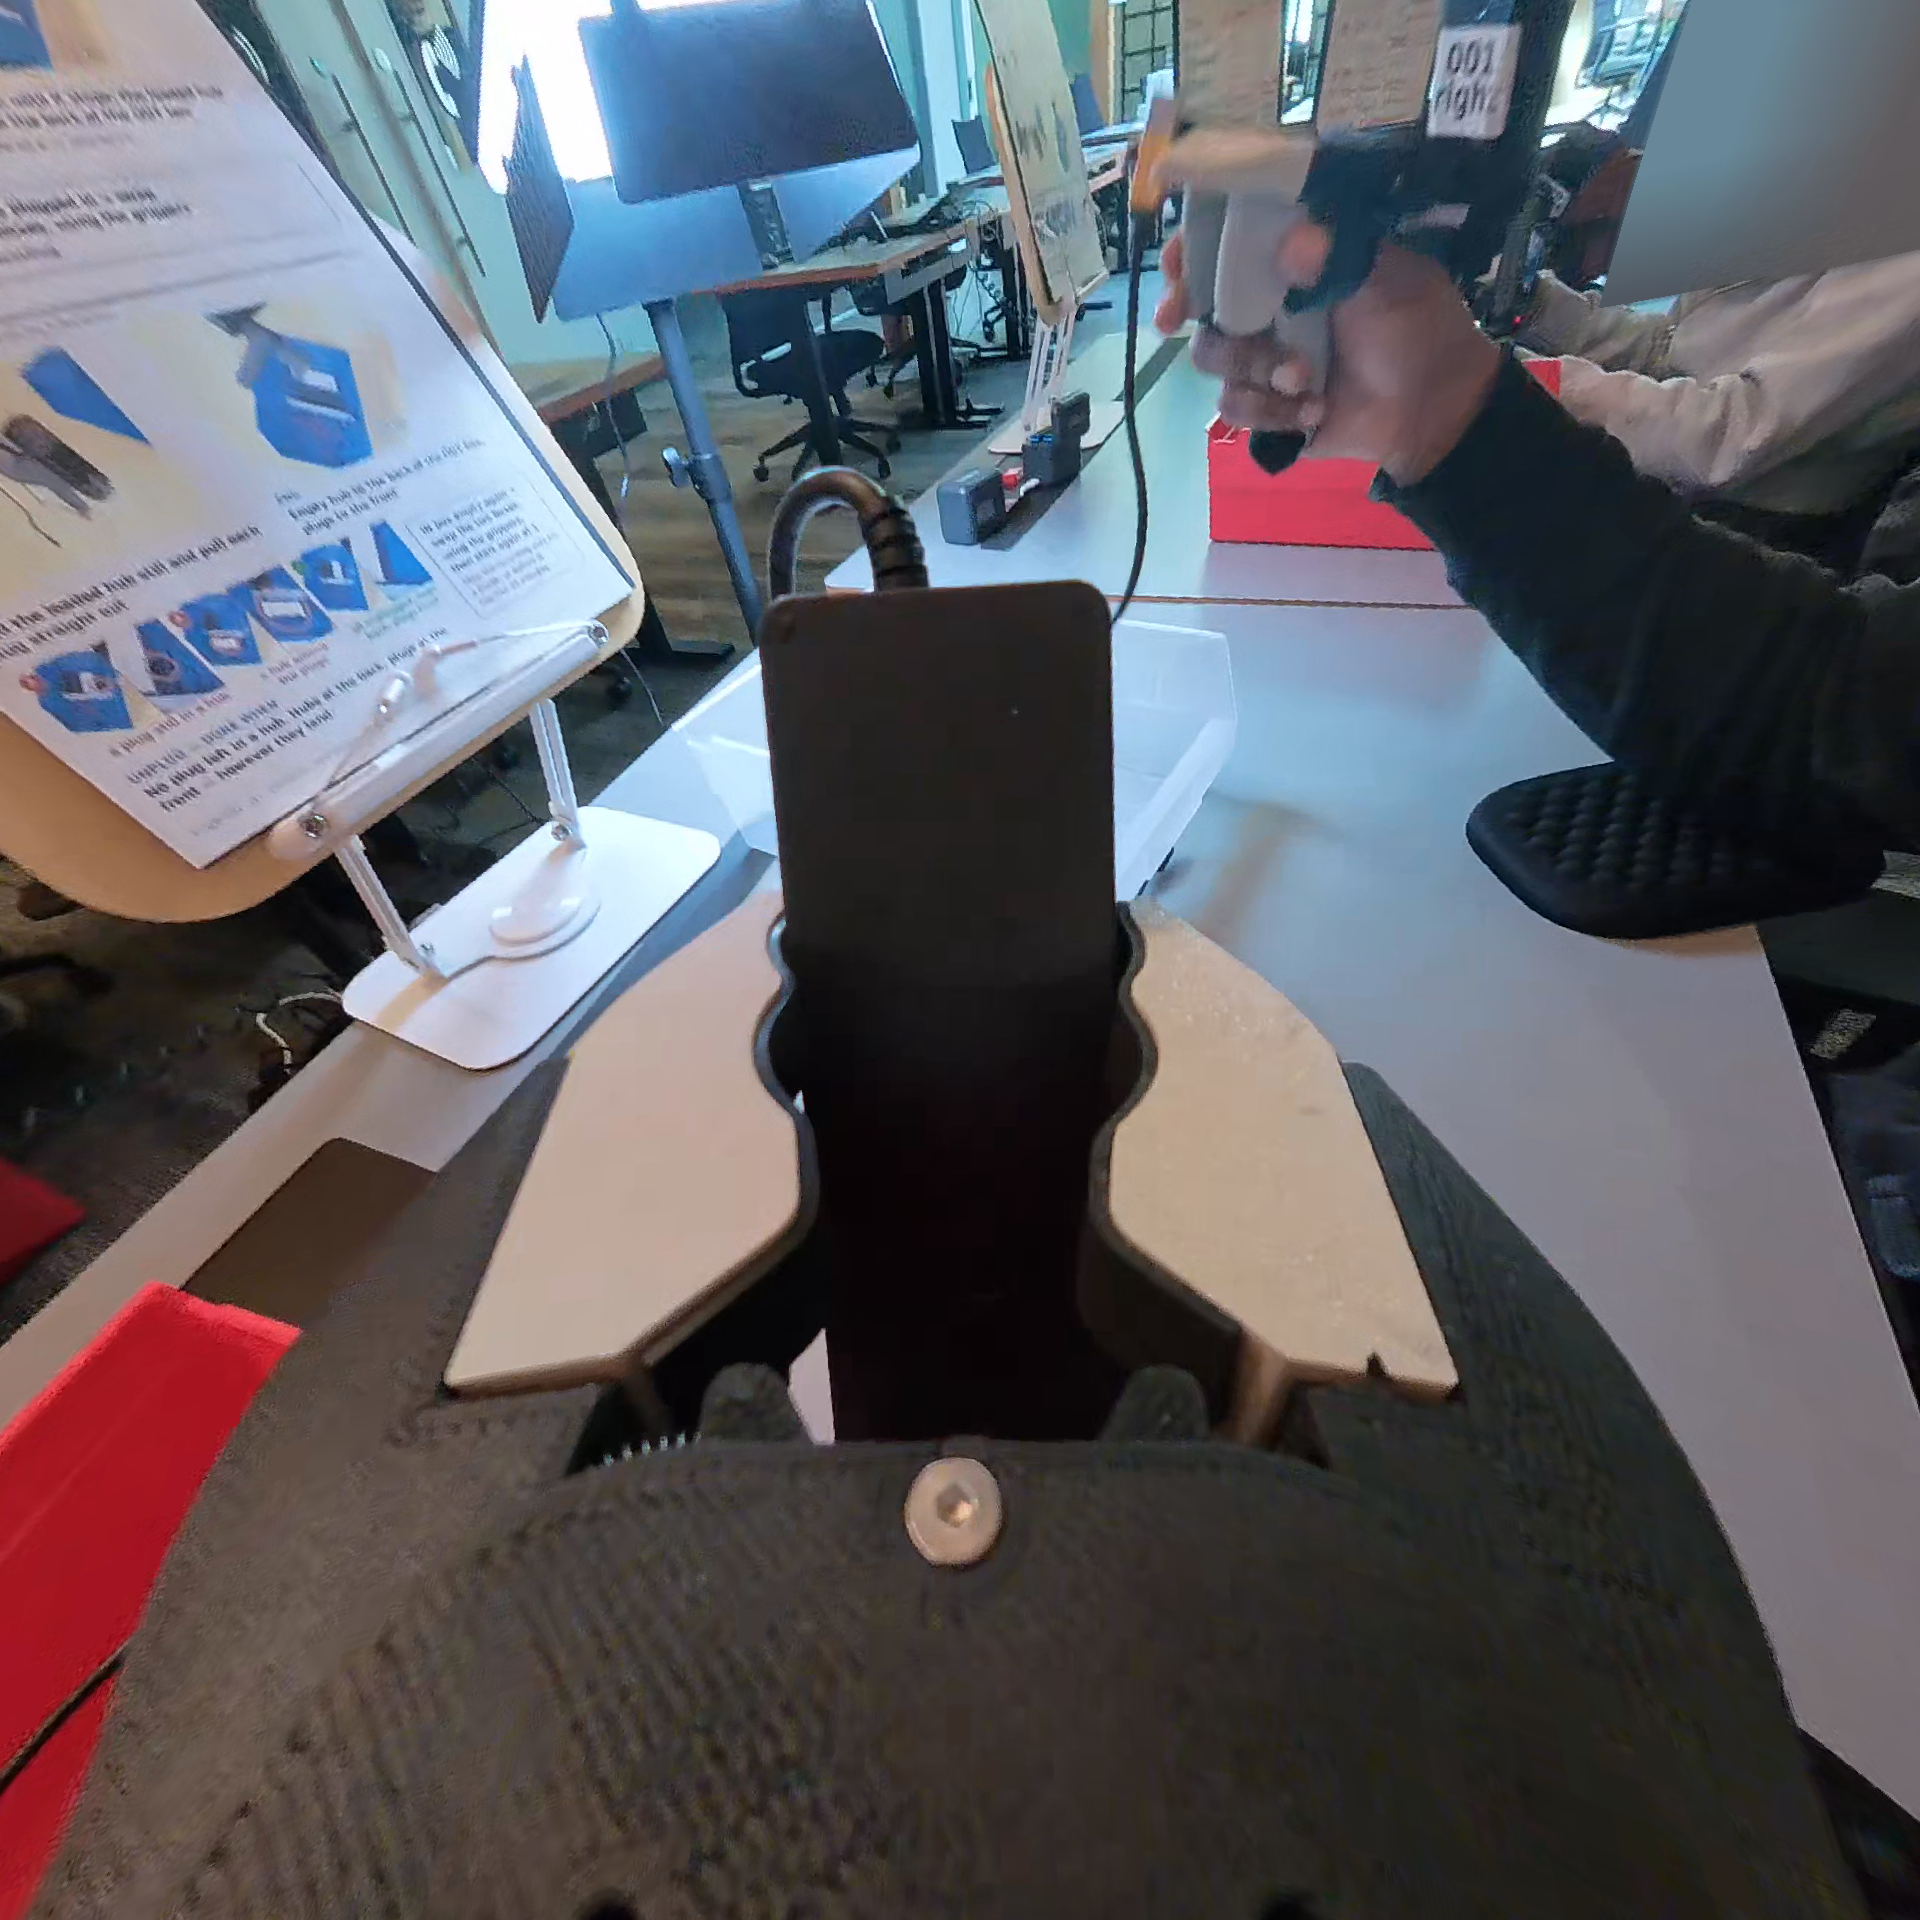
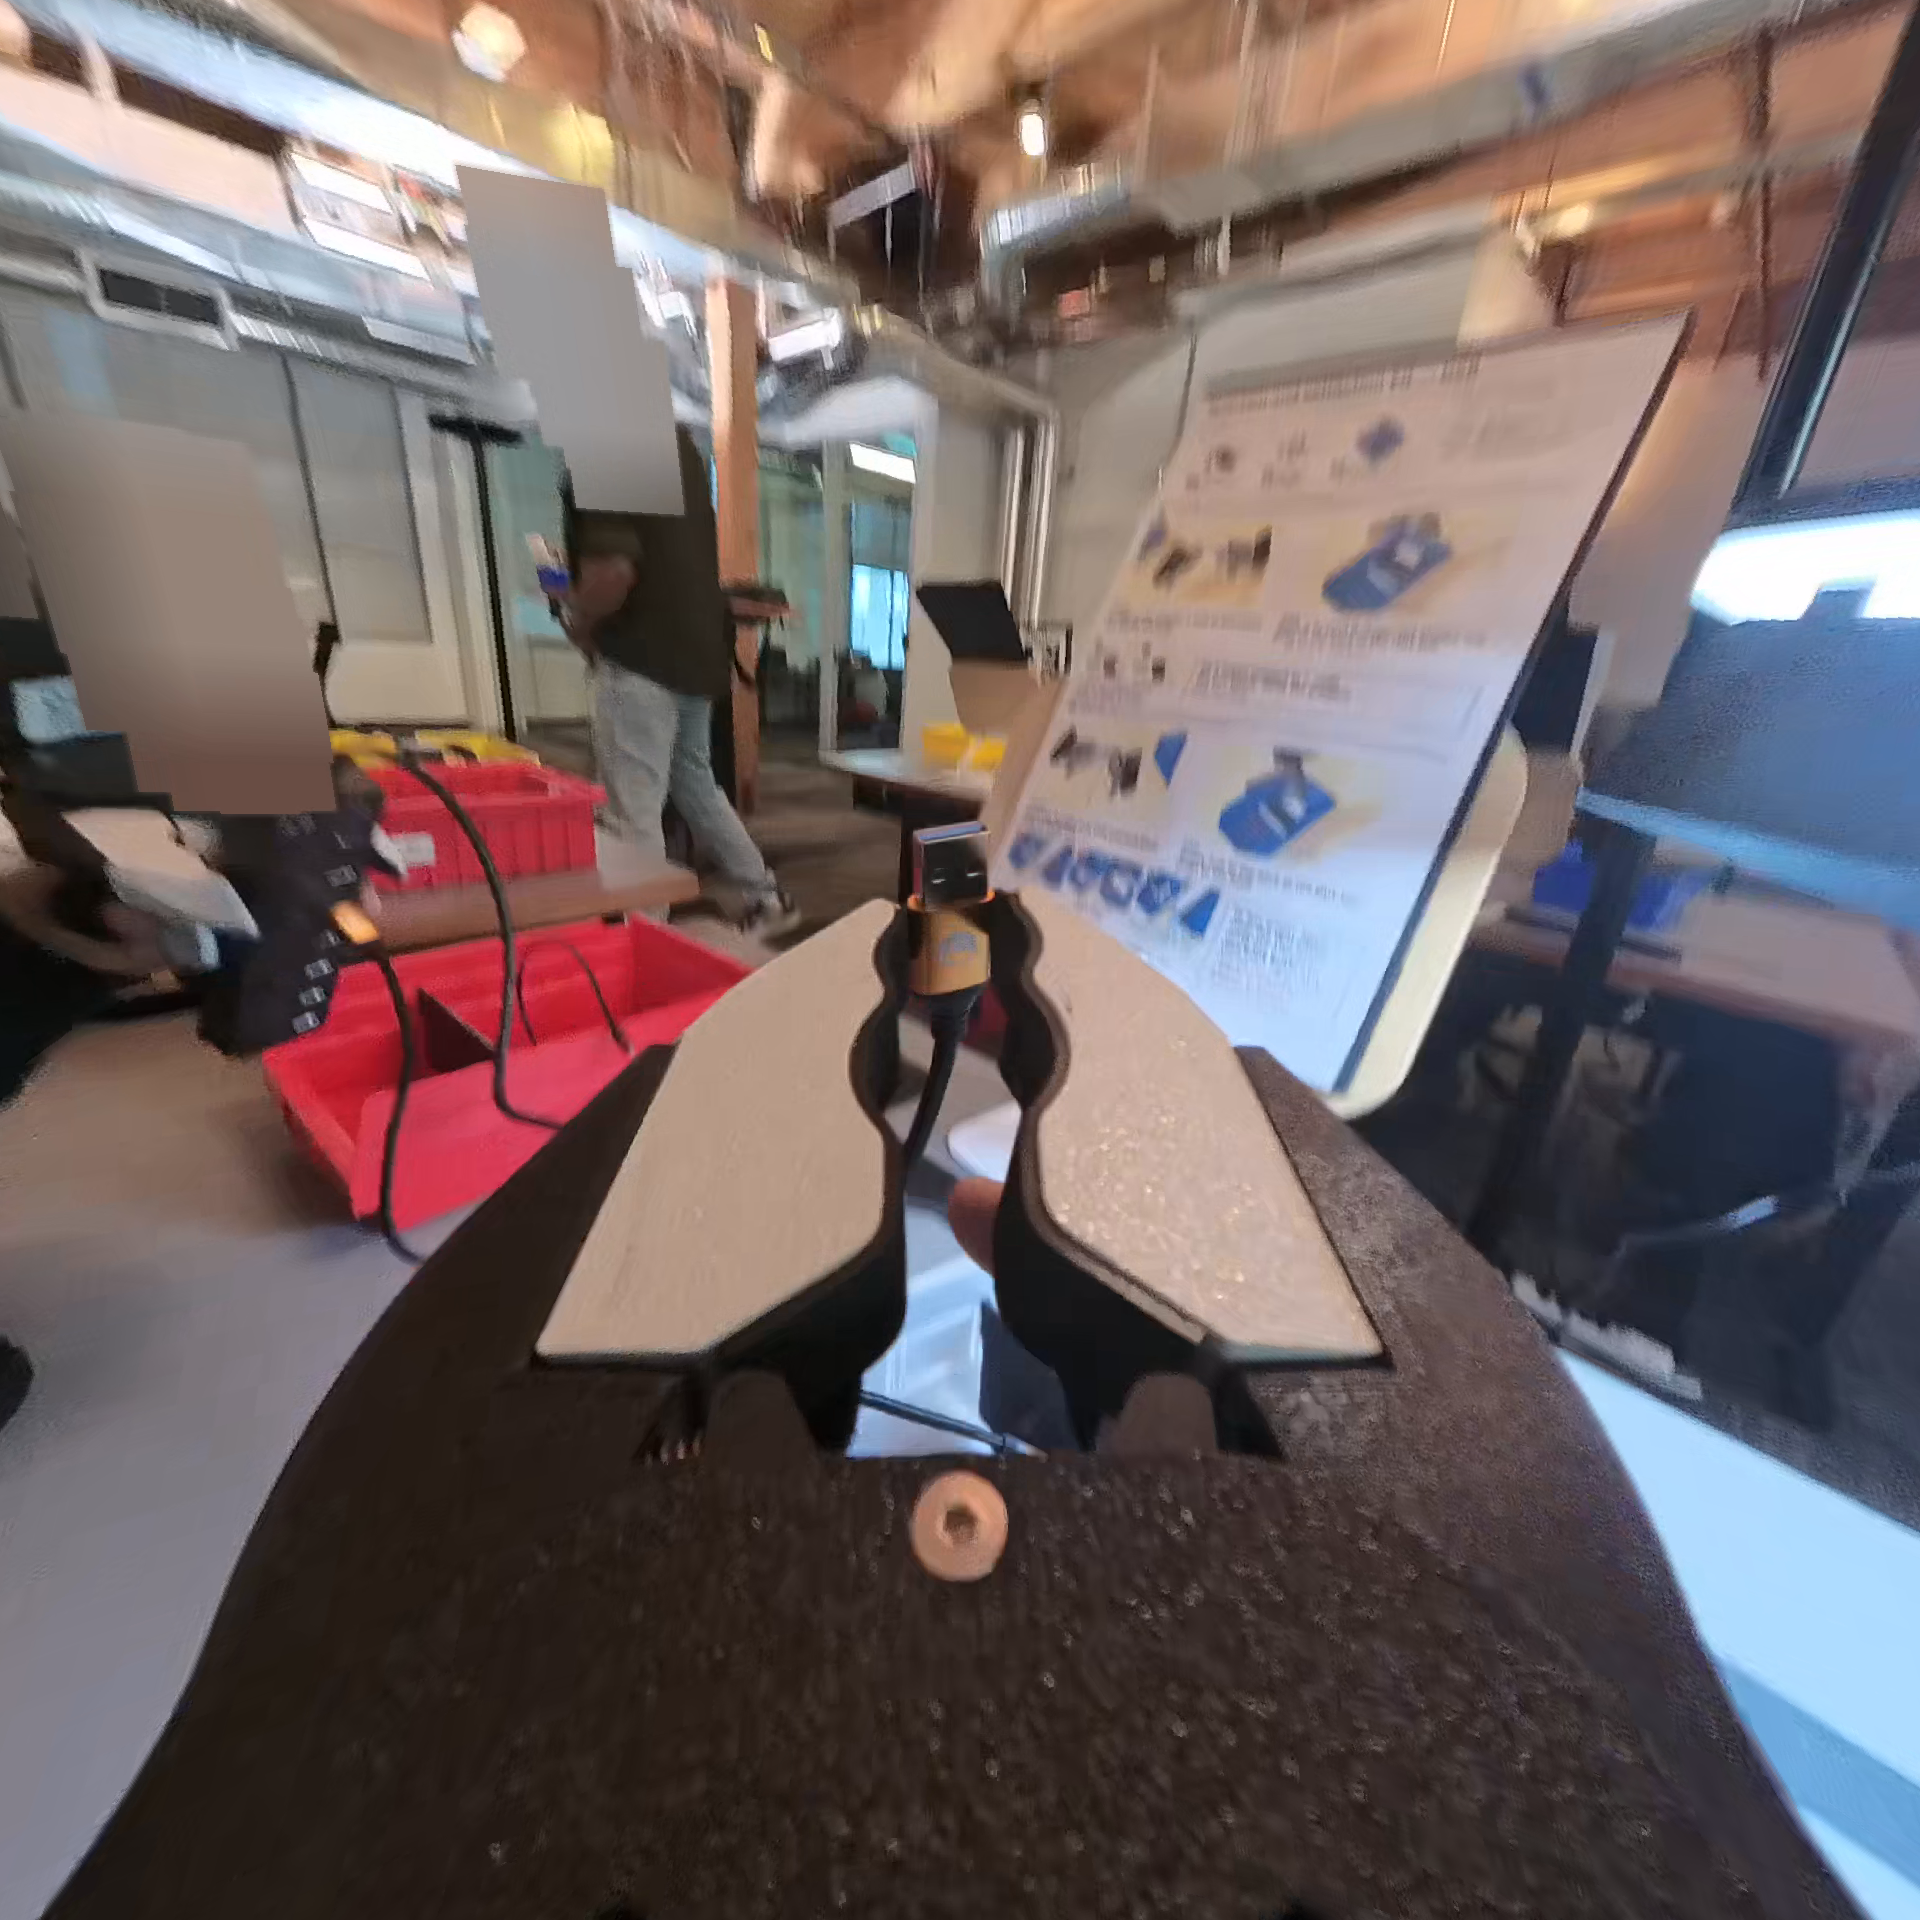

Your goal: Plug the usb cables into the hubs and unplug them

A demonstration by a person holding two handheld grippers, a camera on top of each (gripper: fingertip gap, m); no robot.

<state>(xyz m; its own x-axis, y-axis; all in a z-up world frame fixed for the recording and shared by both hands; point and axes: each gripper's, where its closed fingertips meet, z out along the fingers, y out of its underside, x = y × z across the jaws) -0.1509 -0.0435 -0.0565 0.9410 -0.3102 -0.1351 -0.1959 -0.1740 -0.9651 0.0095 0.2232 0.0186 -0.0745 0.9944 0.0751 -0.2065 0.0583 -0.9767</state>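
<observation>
My left gripper (image 1: 951, 935) is shut on a flat black USB hub (image 1: 935, 748) and holds it above the white table (image 1: 1455, 1091); the hub's thick black cord (image 1: 842, 520) curls off its far end. My right gripper (image 2: 948, 925) is shut on an orange USB plug (image 2: 951, 951) with its metal end (image 2: 951, 857) pointing up and forward; its black cable (image 2: 930, 1091) hangs down between the fingers. In the left wrist view the right gripper (image 1: 1247, 208) is raised at the upper right, held by a hand, with the cable (image 1: 1138, 436) hanging below it.
An instruction sheet on a white stand (image 1: 260, 499) stands at the left, also in the right wrist view (image 2: 1309, 707). A clear plastic tray (image 1: 1174, 727) lies behind the hub. Red bins (image 1: 1309, 499) (image 2: 488, 1049) hold cables. A black wrist pad (image 1: 1662, 852) lies right. People stand beyond. The left gripper's tips are roughly 35 cm from the right gripper's.
</observation>
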